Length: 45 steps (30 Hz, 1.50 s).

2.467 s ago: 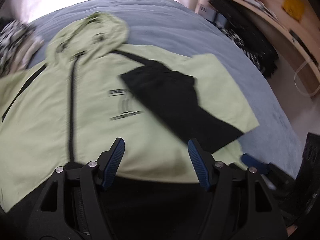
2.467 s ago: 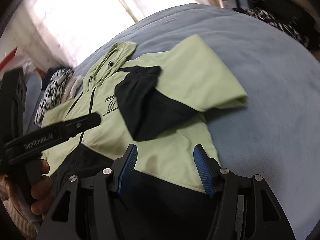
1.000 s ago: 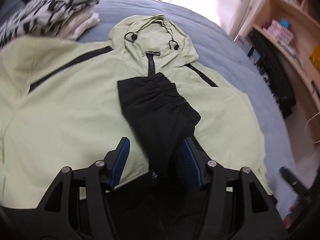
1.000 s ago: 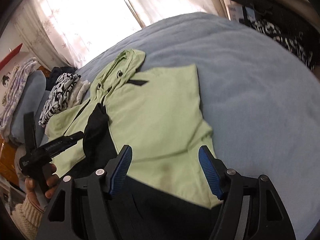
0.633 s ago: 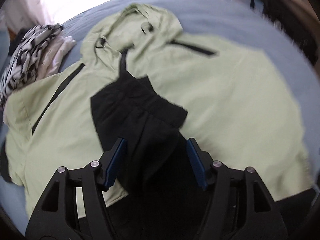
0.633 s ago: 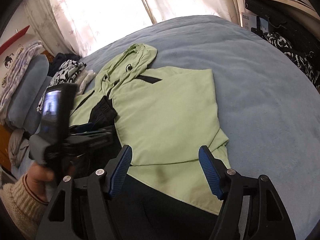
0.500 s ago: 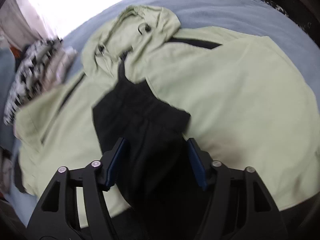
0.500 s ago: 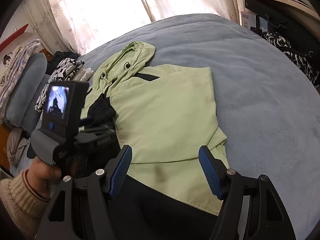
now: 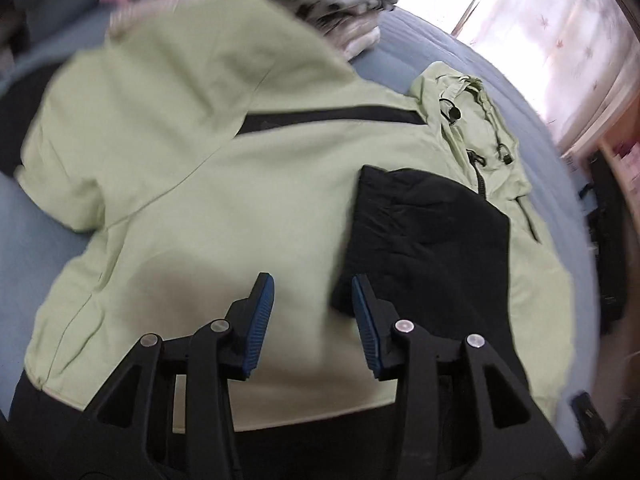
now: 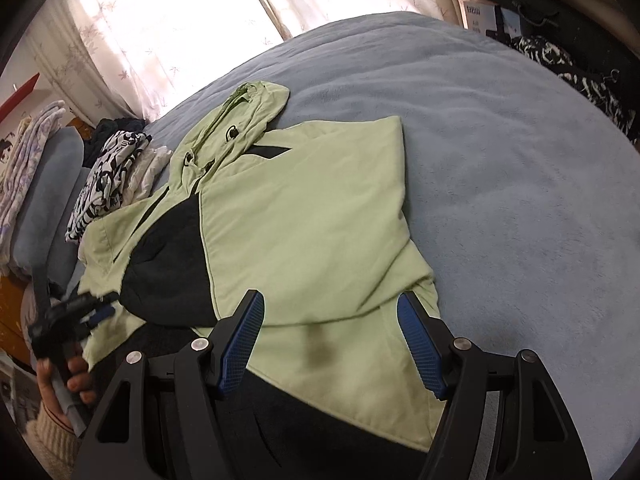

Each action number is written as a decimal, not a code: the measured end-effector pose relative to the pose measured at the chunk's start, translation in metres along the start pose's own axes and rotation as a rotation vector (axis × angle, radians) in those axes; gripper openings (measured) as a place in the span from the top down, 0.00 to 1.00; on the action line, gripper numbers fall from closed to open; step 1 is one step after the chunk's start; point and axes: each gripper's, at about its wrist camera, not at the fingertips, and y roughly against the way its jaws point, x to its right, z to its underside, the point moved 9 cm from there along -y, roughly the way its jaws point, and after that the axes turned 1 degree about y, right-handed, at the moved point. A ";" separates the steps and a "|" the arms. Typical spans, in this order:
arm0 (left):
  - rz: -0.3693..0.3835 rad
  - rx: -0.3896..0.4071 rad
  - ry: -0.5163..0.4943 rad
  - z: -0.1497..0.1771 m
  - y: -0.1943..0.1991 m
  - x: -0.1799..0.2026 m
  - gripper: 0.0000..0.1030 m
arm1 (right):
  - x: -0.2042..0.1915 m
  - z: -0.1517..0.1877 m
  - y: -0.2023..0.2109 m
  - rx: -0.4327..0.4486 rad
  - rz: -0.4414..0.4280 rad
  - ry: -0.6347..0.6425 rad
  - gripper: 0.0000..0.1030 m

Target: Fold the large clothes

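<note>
A pale green hooded jacket (image 10: 304,216) with black trim lies spread on a blue-grey fleece blanket (image 10: 500,168) that covers the bed. Its right side is folded inward, and a black sleeve end (image 9: 428,232) lies across the chest, just below the hood (image 10: 244,120) and beside the zip. The black hem band (image 10: 320,432) runs along the near edge.

The left gripper (image 9: 312,292) hovers over the lower front of the jacket, its blue-padded jaws closing with only bare green cloth seen between them; the pads press on nothing, and the black sleeve end lies just beside the right-hand finger. In the right wrist view this gripper (image 10: 94,312) shows at the jacket's far left edge, held by a hand (image 10: 70,380) in a cream knitted cuff.

The right gripper (image 10: 332,308) stands with jaws wide apart above the folded right side, holding nothing.

A folded black-and-white patterned cloth (image 10: 108,176) rests on a stack near the hood, apart from the jacket
</note>
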 end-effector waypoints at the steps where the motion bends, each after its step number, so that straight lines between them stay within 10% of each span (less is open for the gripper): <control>1: 0.026 -0.012 0.004 0.001 0.000 -0.004 0.64 | 0.000 -0.004 -0.003 -0.002 -0.003 -0.005 0.32; 13: 0.044 -0.128 -0.262 -0.018 -0.054 0.063 0.50 | 0.050 -0.100 -0.107 -0.080 0.010 -0.239 0.32; 15: 0.003 -0.113 -0.289 -0.023 -0.060 0.071 0.66 | 0.055 -0.109 -0.122 -0.095 -0.008 -0.275 0.35; 16: -0.027 -0.091 -0.322 -0.027 -0.061 0.075 0.74 | 0.056 -0.112 -0.129 -0.101 -0.011 -0.280 0.40; 18: -0.039 -0.054 -0.363 -0.033 -0.058 0.084 0.77 | 0.053 -0.114 -0.139 -0.125 0.006 -0.225 0.94; 20: -0.020 0.012 -0.387 -0.042 -0.049 0.094 0.78 | 0.054 -0.130 -0.132 -0.053 0.095 -0.153 0.96; 26: -0.110 -0.006 -0.475 -0.034 -0.074 0.096 0.76 | 0.069 -0.128 -0.143 -0.061 0.152 -0.183 0.95; 32: -0.026 -0.046 -0.392 -0.039 -0.060 0.086 0.74 | 0.061 -0.109 -0.108 -0.083 -0.002 -0.175 0.33; 39: -0.026 -0.018 -0.401 -0.032 -0.041 0.073 0.52 | 0.054 -0.063 -0.085 -0.143 -0.024 -0.044 0.34; 42: -0.103 -0.047 -0.401 -0.023 -0.056 0.065 0.53 | 0.056 -0.041 -0.089 -0.162 0.036 0.007 0.74; 45: -0.121 -0.018 -0.420 -0.018 -0.059 0.063 0.54 | 0.065 -0.028 -0.090 -0.165 0.091 -0.021 0.78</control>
